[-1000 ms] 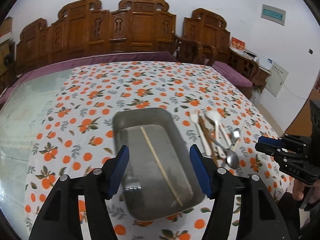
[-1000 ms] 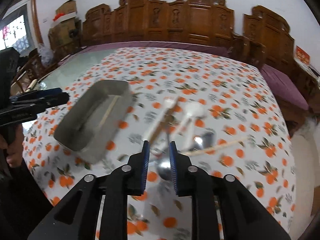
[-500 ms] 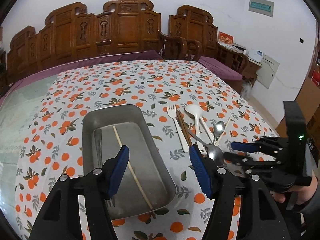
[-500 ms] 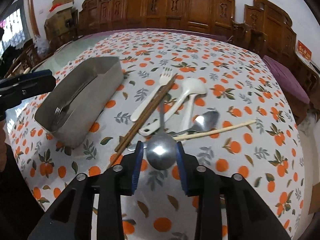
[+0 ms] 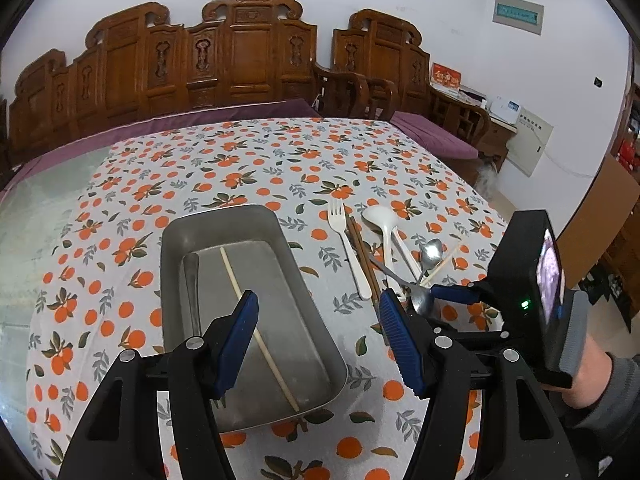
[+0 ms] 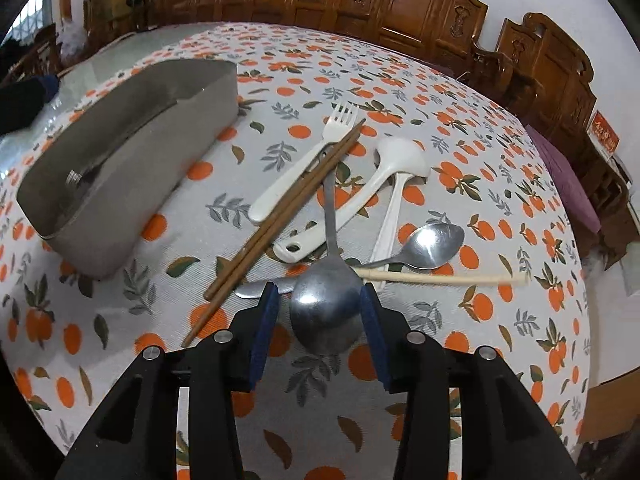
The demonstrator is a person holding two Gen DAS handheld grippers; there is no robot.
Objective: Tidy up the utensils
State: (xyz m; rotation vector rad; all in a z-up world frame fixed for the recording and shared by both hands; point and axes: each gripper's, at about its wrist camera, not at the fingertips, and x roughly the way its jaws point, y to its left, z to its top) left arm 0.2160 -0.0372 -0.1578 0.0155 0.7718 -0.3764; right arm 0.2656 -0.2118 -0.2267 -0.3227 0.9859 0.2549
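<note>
A metal tray (image 5: 172, 264) lies under my left gripper (image 5: 316, 312), which hangs open and empty above it. Inside are a pale chopstick (image 5: 256, 320) and a metal fork (image 5: 192, 280). To the tray's right lies a pile: white fork (image 6: 296, 168), brown chopsticks (image 6: 280, 220), white spoons (image 6: 396, 156), a small metal spoon (image 6: 432, 244), another pale chopstick (image 6: 440, 279). My right gripper (image 6: 319, 292) is low over the cloth, jaws opening. The bowl of a large metal spoon (image 6: 326, 320) lies between its fingers, with a gap at the left pad.
The table wears a cloth printed with oranges (image 5: 240, 168); bare glass (image 5: 44, 216) shows at its left. Carved wooden chairs (image 5: 240, 60) line the far side. A person's hand and sleeve (image 5: 600, 384) hold the right gripper at the table's right edge.
The right gripper has come down over the large metal spoon and its jaws have spread apart around the bowl. The left gripper shifted sideways over the tray, then held still.
</note>
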